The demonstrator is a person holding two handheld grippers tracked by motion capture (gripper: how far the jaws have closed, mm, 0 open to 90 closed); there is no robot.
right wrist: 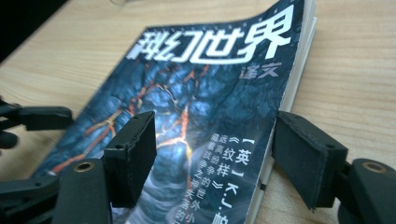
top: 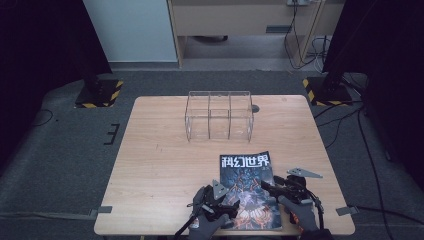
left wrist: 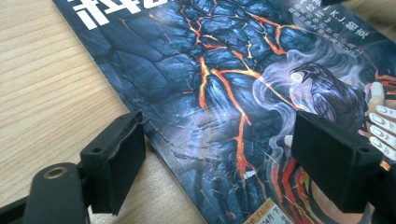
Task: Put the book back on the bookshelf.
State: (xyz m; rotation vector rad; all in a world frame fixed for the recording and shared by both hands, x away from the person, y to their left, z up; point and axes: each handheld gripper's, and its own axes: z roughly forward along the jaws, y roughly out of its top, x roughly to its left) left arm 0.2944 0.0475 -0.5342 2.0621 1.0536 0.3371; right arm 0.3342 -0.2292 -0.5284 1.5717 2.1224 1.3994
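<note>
A magazine (top: 246,172) with a dark blue, lava-cracked cover and white title characters lies flat on the wooden table (top: 160,165), near the front edge and right of centre. My left gripper (top: 226,201) is low over the magazine's (left wrist: 210,56) left edge. It (left wrist: 219,163) is open, with one jaw over bare wood and the other above the cover. My right gripper (top: 271,187) is at the magazine's (right wrist: 196,84) right edge. It (right wrist: 219,156) is open too, one jaw above the cover, the other outside the page edges. Nothing is gripped.
A clear acrylic organizer (top: 218,117) with three compartments stands at the back middle of the table. Gloved hands hold both grippers at the table's front edge. The left gripper (right wrist: 37,116) shows at the left of the right gripper view.
</note>
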